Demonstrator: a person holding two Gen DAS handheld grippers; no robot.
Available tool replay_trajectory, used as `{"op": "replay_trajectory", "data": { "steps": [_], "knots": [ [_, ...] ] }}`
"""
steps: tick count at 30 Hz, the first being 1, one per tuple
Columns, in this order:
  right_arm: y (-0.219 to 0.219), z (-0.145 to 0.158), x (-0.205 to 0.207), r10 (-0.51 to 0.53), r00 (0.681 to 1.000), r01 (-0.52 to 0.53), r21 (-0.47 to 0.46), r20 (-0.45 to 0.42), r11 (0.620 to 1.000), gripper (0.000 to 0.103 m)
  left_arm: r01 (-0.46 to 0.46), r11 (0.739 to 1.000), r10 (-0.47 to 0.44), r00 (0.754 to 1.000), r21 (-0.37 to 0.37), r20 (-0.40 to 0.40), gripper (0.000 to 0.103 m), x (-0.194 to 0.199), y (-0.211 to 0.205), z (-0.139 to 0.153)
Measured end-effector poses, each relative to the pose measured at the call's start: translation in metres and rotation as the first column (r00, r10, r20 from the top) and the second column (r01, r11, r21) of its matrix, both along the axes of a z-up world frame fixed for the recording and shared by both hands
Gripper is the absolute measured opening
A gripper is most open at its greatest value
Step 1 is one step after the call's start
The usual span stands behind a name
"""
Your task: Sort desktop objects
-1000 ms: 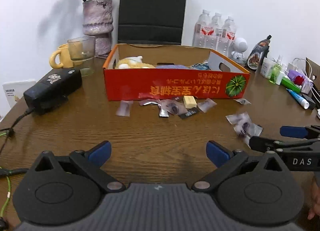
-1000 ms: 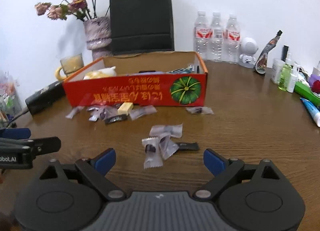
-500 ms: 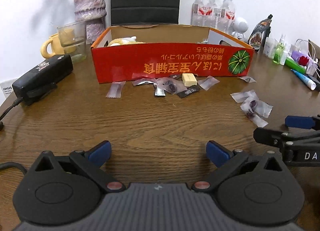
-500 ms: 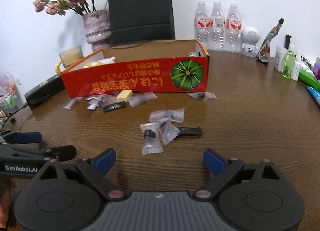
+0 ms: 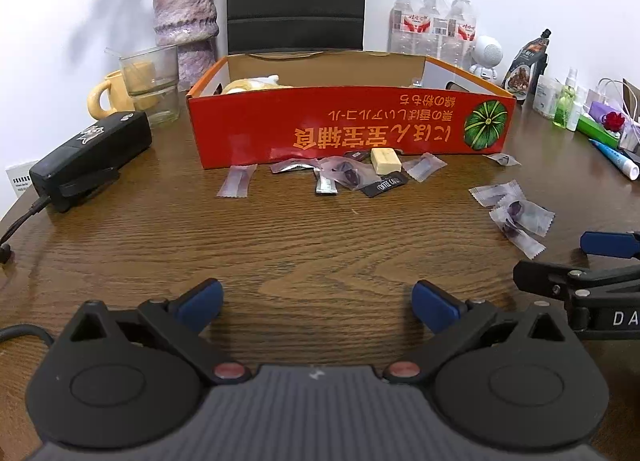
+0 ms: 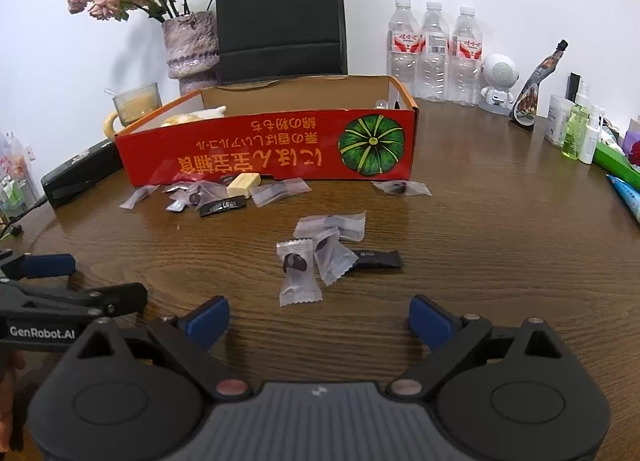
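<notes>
A red cardboard box (image 5: 352,125) (image 6: 272,145) with a pumpkin print stands open on the wooden table. Several wrapped candies (image 5: 348,175) (image 6: 216,197) lie along its front wall, among them a pale yellow block (image 5: 385,160) and a black sachet (image 5: 385,185). A second cluster of clear wrapped candies (image 6: 316,257) (image 5: 516,211) and a black sachet (image 6: 378,259) lies nearer, just ahead of my right gripper (image 6: 319,315), which is open and empty. My left gripper (image 5: 318,301) is open over bare wood, well short of the candies. Each gripper shows in the other's view.
Behind the box are a black paper bag (image 6: 280,17), a vase of dried roses (image 5: 186,25), a glass (image 5: 150,81), a yellow mug (image 5: 106,97) and three water bottles (image 6: 434,49). A black device with a cable (image 5: 88,153) lies left. Small bottles and tubes (image 6: 580,133) crowd the right edge.
Both grippers have moved forward toward the box and candies, which now look larger and nearer. Both stay open and nothing on the table has shifted.
</notes>
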State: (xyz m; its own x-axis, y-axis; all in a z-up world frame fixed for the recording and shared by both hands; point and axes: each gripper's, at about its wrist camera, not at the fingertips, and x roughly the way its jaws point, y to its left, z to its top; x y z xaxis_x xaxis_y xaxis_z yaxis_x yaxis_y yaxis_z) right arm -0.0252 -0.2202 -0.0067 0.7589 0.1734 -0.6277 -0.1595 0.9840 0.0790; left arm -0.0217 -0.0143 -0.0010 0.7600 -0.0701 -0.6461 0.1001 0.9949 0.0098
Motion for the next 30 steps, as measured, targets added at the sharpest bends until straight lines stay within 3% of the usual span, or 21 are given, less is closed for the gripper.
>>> {"op": "replay_trajectory", "data": {
  "steps": [14, 17, 19, 21, 24, 28, 30],
  "knots": [
    [0.004, 0.000, 0.000, 0.005, 1.000, -0.005, -0.022, -0.002, 1.000, 0.098, -0.002, 1.000, 0.002, 1.000, -0.001, -0.001, 0.103, 0.001, -0.001, 0.000],
    [-0.001, 0.003, 0.000, -0.006, 1.000, 0.006, 0.007, 0.016, 1.000, 0.096, 0.021, 0.999, -0.019, 0.999, -0.044, 0.037, 0.103, 0.001, 0.004, 0.006],
    [-0.007, 0.007, 0.003, 0.001, 1.000, -0.002, 0.033, 0.019, 0.999, 0.087, 0.057, 0.995, -0.053, 0.997, -0.085, 0.048, 0.103, 0.003, 0.008, 0.012],
    [-0.011, 0.011, 0.009, 0.012, 1.000, -0.012, 0.042, 0.015, 0.999, 0.059, 0.086, 0.990, -0.082, 0.996, -0.110, 0.045, 0.102, 0.007, 0.011, 0.017],
    [-0.013, 0.017, 0.022, 0.025, 1.000, -0.025, 0.010, 0.017, 1.000, 0.045, 0.100, 0.988, -0.096, 0.995, -0.120, 0.041, 0.095, 0.014, 0.008, 0.021],
    [-0.013, 0.019, 0.030, 0.059, 0.998, -0.059, -0.014, 0.022, 0.998, 0.040, 0.145, 0.980, -0.139, 0.989, -0.134, 0.054, 0.092, 0.016, -0.007, 0.026],
    [-0.012, 0.018, 0.033, 0.083, 0.996, -0.083, -0.024, 0.017, 0.996, 0.026, 0.179, 0.974, -0.173, 0.983, -0.137, 0.055, 0.090, 0.015, -0.018, 0.029]
  ]
}}
